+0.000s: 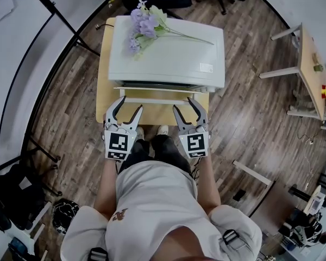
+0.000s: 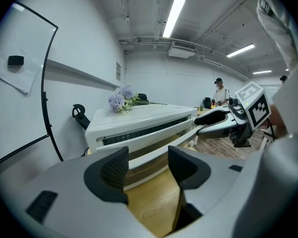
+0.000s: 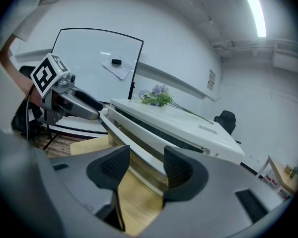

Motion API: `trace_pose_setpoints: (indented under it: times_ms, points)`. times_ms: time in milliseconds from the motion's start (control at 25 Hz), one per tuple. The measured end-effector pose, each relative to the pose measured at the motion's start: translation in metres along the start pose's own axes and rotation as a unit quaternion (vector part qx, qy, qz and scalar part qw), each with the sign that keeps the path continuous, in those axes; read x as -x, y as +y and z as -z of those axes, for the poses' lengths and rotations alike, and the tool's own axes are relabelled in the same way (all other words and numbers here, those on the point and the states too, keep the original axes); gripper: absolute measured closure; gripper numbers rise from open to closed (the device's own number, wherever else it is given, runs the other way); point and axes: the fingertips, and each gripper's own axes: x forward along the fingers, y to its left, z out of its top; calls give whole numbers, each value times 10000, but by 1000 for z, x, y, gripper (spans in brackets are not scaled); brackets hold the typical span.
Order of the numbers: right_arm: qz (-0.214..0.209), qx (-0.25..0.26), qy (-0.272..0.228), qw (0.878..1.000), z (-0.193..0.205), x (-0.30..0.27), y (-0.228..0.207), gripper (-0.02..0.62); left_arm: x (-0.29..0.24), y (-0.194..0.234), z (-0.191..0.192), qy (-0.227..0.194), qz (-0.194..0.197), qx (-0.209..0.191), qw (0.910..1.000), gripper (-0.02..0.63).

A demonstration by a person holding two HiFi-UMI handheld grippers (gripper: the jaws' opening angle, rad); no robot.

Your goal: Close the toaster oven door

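Note:
A white toaster oven [image 1: 168, 58] stands on a small wooden table [image 1: 152, 114] in front of me. Its door [image 2: 159, 150] hangs ajar, tilted out from the body, with the long white handle bar [image 1: 160, 99] along its top edge. My left gripper [image 1: 129, 105] is at the bar's left end, jaws apart and nothing pressed between the pads. At the bar's right end my right gripper [image 1: 186, 106] also shows a gap with nothing held. In each gripper view the door edge runs just beyond the jaws [image 2: 148, 167] [image 3: 146, 165].
A spray of purple artificial flowers [image 1: 144, 26] lies on the oven's top. A glass board on a black frame [image 3: 97, 58] stands to the left. A second wooden table [image 1: 312, 72] is at the far right. A person [image 2: 219, 90] stands far back.

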Motion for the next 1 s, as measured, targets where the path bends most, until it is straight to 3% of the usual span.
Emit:
trace_pose_setpoints:
  times_ms: [1000]
  points:
    - [18, -13, -33, 10000, -11, -13, -13, 374, -13, 12, -13, -67, -42, 33, 10000, 360]
